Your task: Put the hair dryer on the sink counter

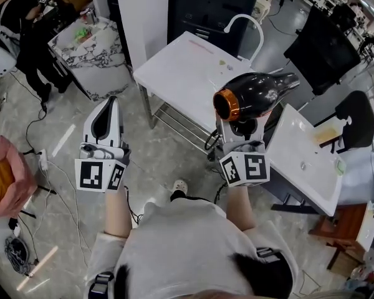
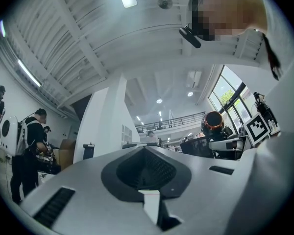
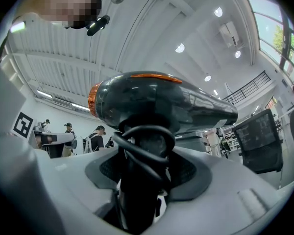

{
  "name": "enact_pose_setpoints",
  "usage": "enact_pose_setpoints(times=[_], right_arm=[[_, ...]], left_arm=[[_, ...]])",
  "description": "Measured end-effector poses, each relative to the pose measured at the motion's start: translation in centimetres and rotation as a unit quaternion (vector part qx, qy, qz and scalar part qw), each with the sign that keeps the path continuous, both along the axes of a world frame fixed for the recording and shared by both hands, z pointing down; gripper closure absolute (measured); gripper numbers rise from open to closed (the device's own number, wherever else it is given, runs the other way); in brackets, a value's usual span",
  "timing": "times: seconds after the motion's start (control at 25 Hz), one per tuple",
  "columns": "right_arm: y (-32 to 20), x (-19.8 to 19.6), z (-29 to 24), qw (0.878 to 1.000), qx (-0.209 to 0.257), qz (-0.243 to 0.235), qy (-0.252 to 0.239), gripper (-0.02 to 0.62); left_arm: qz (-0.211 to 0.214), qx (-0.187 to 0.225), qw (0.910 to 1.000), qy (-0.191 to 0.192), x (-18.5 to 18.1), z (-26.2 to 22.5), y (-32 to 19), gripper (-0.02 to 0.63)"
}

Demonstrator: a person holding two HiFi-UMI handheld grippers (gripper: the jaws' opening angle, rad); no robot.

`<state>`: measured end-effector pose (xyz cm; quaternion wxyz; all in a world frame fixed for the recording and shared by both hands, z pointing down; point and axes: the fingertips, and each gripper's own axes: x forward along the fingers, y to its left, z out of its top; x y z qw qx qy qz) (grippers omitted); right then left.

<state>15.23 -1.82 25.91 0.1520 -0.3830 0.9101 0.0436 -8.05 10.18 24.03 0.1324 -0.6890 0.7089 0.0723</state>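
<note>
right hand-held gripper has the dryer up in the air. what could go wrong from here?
1. The black hair dryer with the orange ring is held only by its handle in the right hand-held gripper. Its heavy body sits above the jaws and may swivel or slip.
2. Its black cord loops loosely at the handle and could snag on the white curved faucet.

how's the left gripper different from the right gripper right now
The right gripper is clamped on the handle of a black hair dryer, while the left gripper holds nothing. The right gripper's jaws stand apart around that handle; the left gripper's jaws are together. Both are white, carry a marker cube and point the same way.
</note>
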Motion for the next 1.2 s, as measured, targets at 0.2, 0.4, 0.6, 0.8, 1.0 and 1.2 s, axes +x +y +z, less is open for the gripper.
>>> enact_pose_setpoints(times=[0.2, 0.4, 0.6, 0.8, 1.0, 1.2], right_arm=[[-4.9, -1.5, 0.1, 1.0, 0.002, -0.005, 0.006, 0.334], [-8.3, -2.3, 0.7, 1.0, -0.003, -0.007, 0.009, 0.334], [-10.2, -3.6, 1.6, 1.0, -0.012, -0.008, 0.016, 0.334], [-12.2, -5.2, 2.4, 0.999, -0.025, 0.002, 0.02, 0.334], [-15.5, -7.6, 3.1, 0.999, -0.034, 0.022, 0.025, 0.334], [-19.1, -10.9, 3.1, 0.998, -0.047, 0.046, 0.021, 0.334]], left_arm=[[0.004, 0.006, 1.0, -0.002, -0.9, -0.1, -5.3, 0.604], [0.003, -0.003, 1.0, 0.006, -1.5, 1.0, -8.5, 0.604], [0.005, -0.008, 0.9999, 0.01, -2.7, 1.4, -10.9, 0.604], [0.026, -0.013, 0.9995, 0.01, -4.1, 1.9, -14.1, 0.604], [0.051, -0.014, 0.9985, 0.009, -6.4, 2.1, -18.4, 0.604], [0.078, -0.016, 0.9968, 0.007, -9.9, 1.7, -23.1, 0.604]])
